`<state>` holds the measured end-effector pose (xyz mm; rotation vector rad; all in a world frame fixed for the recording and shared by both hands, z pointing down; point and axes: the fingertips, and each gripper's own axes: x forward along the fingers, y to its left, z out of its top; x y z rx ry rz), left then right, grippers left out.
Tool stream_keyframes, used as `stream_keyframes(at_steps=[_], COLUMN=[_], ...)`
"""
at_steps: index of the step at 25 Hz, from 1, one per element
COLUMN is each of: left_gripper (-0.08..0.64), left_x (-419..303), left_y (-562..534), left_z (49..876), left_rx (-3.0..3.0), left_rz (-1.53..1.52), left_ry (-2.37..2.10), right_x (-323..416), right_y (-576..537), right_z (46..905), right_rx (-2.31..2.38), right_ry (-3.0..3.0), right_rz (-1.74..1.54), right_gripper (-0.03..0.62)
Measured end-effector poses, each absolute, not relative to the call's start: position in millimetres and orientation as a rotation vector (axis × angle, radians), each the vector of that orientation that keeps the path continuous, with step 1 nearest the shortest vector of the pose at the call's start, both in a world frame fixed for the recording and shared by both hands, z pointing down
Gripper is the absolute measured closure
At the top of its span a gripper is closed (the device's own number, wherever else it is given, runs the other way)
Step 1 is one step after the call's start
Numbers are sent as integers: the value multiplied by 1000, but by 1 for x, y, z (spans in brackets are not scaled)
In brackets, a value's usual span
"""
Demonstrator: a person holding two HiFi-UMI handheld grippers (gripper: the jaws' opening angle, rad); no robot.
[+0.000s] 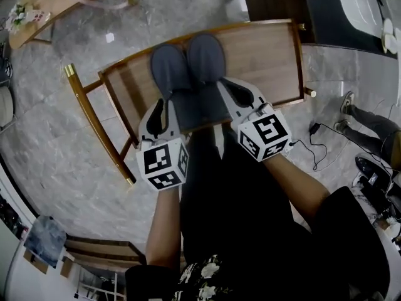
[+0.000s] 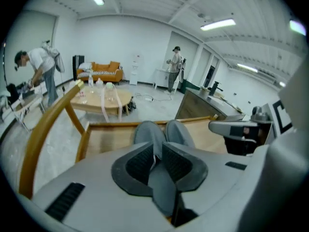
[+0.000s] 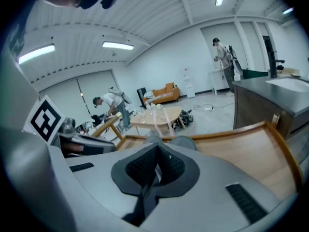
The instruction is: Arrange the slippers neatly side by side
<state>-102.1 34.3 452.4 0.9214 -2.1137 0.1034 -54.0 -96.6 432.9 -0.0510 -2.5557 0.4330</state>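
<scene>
Slippers (image 1: pixel 170 68) sit side by side on the wooden chair (image 1: pixel 263 49), toes toward its far edge, with the left gripper (image 1: pixel 163 102) and the right gripper (image 1: pixel 230 88) each pinched shut on one heel, so a weak pinch could let one drop crooked.

The pair of plain dark blue-grey felt slippers (image 1: pixel 170 68) contrasts with the warm brown wooden seat (image 1: pixel 269 49) and its streaky grain. The grey stone floor (image 1: pixel 56 137) is marbled with pale veins. The pale grey plastic left gripper (image 1: pixel 161 108) and right gripper (image 1: pixel 235 93) have black ribbed pads (image 2: pixel 138 165) and white cubes (image 1: pixel 164 162) bearing black square markers.
</scene>
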Motion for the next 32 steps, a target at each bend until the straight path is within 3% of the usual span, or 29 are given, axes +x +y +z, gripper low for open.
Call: stream_keyframes(at_steps=[2,19,32], left_gripper=[549,558,558], left_x=[-108,-144,-142], left_y=[33,16,58], left_z=[426,209,149], left_rx=[941,1177,1109], left_rz=[143,117,151], left_ry=[-2203,-2715,-2880], right_x=[-54,-67,-45], right_y=[-100,-134,-156], right_z=[404,221,148], right_rx=[-72,26,175], right_ry=[-2621,-2963,-3099], right_rz=[401,17,-68], right_gripper=[594,594,595])
